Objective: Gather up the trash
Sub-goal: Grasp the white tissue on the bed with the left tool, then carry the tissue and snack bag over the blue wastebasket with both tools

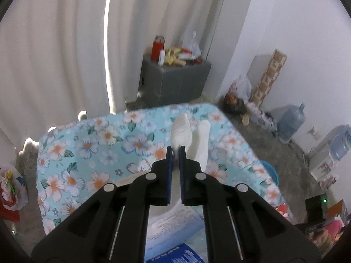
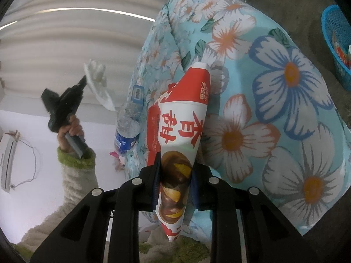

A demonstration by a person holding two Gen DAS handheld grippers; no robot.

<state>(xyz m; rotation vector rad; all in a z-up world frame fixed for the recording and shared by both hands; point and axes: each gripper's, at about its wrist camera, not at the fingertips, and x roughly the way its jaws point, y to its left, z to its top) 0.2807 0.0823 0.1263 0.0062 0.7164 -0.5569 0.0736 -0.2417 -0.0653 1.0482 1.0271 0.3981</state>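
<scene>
Snack bag [image 2: 182, 144] sits clamped between right tool [image 2: 175, 175] fingers.

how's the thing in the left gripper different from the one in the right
The left gripper pinches a white tissue: plain, soft, crumpled and thin, so the jaws stand nearly closed. The right gripper clamps a snack bag: red and white, printed with characters and a food picture, puffy, so the jaws stand wider apart. Both are light trash, each gripped at one end above the floral cloth.
</scene>
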